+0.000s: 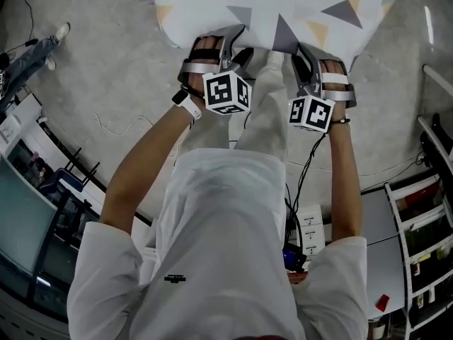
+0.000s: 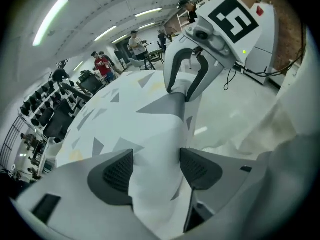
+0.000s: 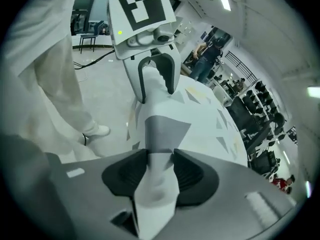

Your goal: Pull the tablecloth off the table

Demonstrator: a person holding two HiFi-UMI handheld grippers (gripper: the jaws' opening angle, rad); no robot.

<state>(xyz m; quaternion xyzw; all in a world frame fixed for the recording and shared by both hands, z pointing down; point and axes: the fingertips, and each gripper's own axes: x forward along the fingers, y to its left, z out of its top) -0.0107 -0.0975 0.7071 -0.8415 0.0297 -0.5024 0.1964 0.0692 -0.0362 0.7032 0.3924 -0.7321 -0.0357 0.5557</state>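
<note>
Two grippers: both are reaching down to the near hem of the tablecloth, side by side — I'm guessing so a two-point pull keeps it from bunching.
Left gripper: jaws are standing wide apart with a fold of cloth sitting between them, not clamping it yet.
Right gripper: pads are pinching a fold of the hem tight.
Tablecloth: draping over the whole table — the top itself is hiding underneath.
Next up: left probably needs closing before any pulling is happening.

The person wears a white short-sleeved shirt, pale trousers and a white-strapped wristwatch.
</note>
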